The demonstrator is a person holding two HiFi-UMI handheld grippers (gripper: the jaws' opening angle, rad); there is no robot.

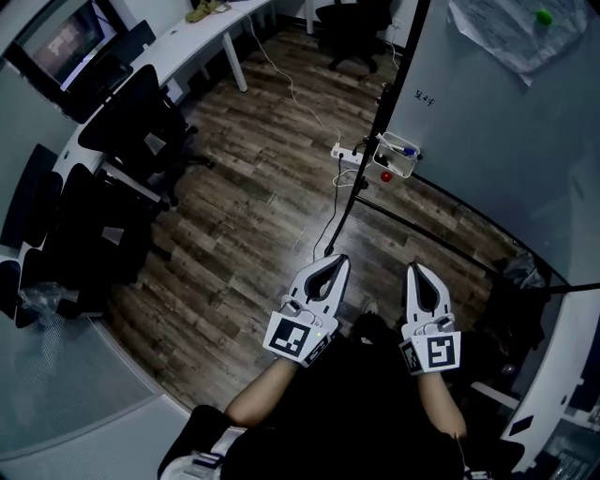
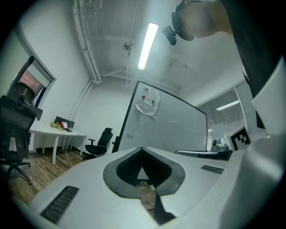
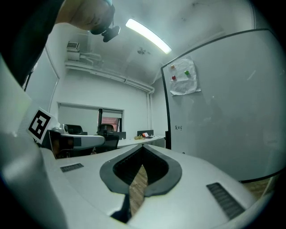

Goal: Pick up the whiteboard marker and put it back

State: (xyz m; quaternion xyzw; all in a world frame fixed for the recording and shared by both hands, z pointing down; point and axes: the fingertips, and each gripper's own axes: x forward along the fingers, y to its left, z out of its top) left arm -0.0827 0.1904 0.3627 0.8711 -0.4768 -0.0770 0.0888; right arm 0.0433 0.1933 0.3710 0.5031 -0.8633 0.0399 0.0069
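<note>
The whiteboard (image 1: 487,112) stands on its frame at the upper right of the head view. A small wire tray (image 1: 397,156) hangs at its lower left edge. In the tray lies a marker (image 1: 407,150) with a blue cap. Just below the tray is a small red object (image 1: 385,175). My left gripper (image 1: 338,259) and right gripper (image 1: 413,268) are held low in front of the person, side by side and well short of the tray. Both are shut with nothing between the jaws. The left gripper view (image 2: 142,149) and the right gripper view (image 3: 144,146) show the tips meeting, with the whiteboard (image 2: 170,120) (image 3: 223,112) ahead.
A white power strip (image 1: 344,153) and its cables lie on the wood floor near the whiteboard's frame. Black office chairs (image 1: 131,131) stand along a white desk (image 1: 178,42) at the left. Another chair (image 1: 356,23) is at the top. A dark bin bag (image 1: 520,277) sits at the right.
</note>
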